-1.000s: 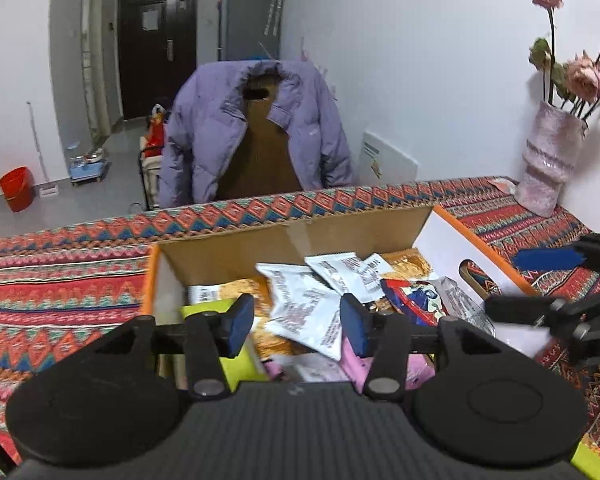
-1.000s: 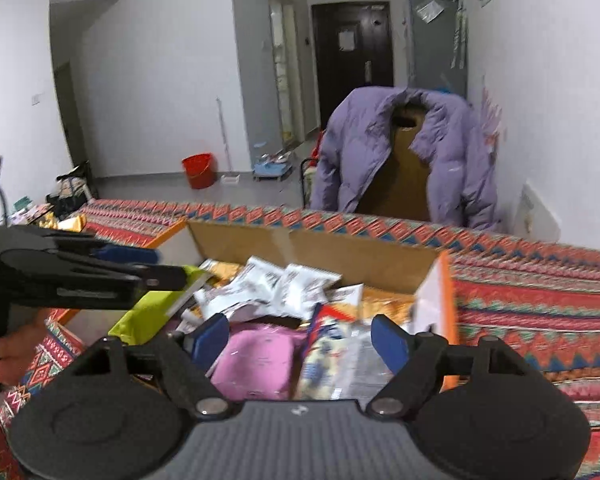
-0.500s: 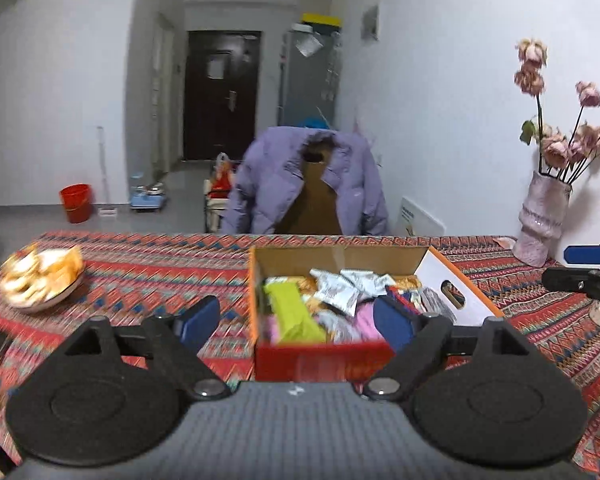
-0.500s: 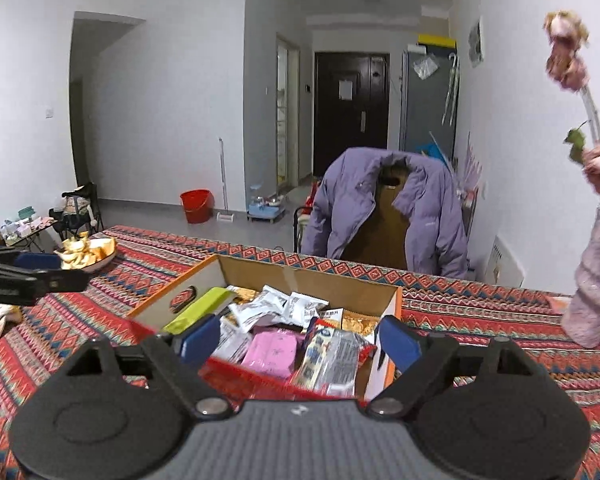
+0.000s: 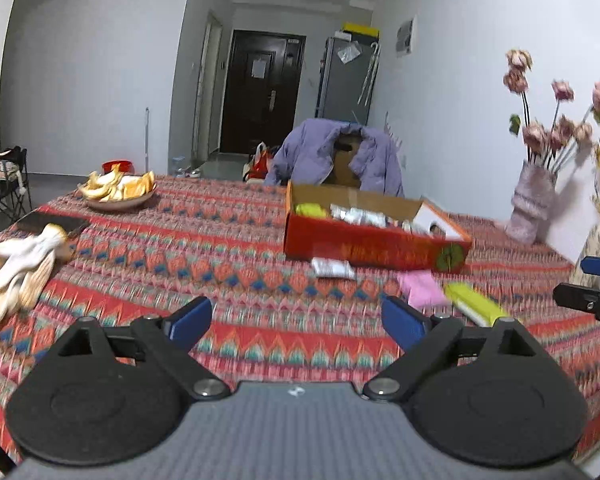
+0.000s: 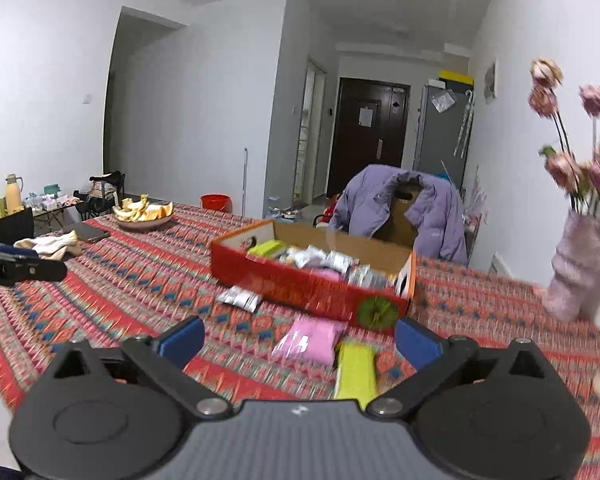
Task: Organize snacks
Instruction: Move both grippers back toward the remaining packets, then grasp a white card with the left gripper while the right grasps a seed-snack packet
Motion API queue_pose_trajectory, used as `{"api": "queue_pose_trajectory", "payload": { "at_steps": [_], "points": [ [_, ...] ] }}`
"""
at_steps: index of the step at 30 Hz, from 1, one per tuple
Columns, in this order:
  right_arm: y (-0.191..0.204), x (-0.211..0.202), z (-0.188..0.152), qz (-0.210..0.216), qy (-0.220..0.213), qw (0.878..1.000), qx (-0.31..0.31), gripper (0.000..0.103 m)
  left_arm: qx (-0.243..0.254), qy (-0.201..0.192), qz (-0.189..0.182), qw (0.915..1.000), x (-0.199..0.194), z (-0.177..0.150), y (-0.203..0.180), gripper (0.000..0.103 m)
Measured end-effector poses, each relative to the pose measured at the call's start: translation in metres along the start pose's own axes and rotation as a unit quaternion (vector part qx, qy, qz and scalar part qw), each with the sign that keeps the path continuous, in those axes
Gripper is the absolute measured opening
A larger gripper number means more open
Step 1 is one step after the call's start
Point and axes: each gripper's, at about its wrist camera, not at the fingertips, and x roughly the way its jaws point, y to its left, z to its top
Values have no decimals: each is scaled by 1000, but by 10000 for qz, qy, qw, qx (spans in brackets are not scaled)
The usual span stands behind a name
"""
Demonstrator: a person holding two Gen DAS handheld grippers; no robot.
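Left wrist view: the left gripper (image 5: 296,322) has nothing between its blue pads and the jaws are opening. The red cardboard box (image 5: 374,242) of snacks sits right of centre, with a silver packet (image 5: 333,268), a pink pouch (image 5: 421,289) and a yellow-green bar (image 5: 474,306) loose on the woven tablecloth (image 5: 220,248) in front. I'd go for the flat crinkly packet from the side, low.

Right wrist view: the right gripper (image 6: 298,340) is empty too, jaws opening – the glossy bar (image 6: 356,374) lies lower centre, just beside the soft pouch (image 6: 310,338), so grab it across its narrow width.
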Motion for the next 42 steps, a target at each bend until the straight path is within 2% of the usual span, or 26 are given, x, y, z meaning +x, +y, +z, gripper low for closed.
{"api": "queue_pose_trajectory", "payload": {
  "at_steps": [3, 9, 18, 29, 36, 42],
  "points": [
    [3, -16, -27, 52, 61, 9997, 250, 103, 130, 7, 153, 9998, -11, -21, -5, 93],
    [12, -35, -69, -119, 333, 9989, 299, 103, 360, 186, 162, 9990, -17, -52, -19, 93],
    [20, -47, -87, -114, 336, 9989, 304, 103, 384, 257, 129, 9988, -27, -72, -25, 93],
    [6, -31, -82, -171, 427, 9977, 496, 103, 360, 505, -17, 9981, 4, -59, -29, 93],
    [-21, 0, -71, -303, 596, 9949, 760, 101, 260, 784, -99, 9965, 54, -35, -31, 93],
    [-43, 51, -67, -464, 998, 9904, 842, 100, 222, 1007, -130, 9946, 112, -11, -35, 93]
  ]
}}
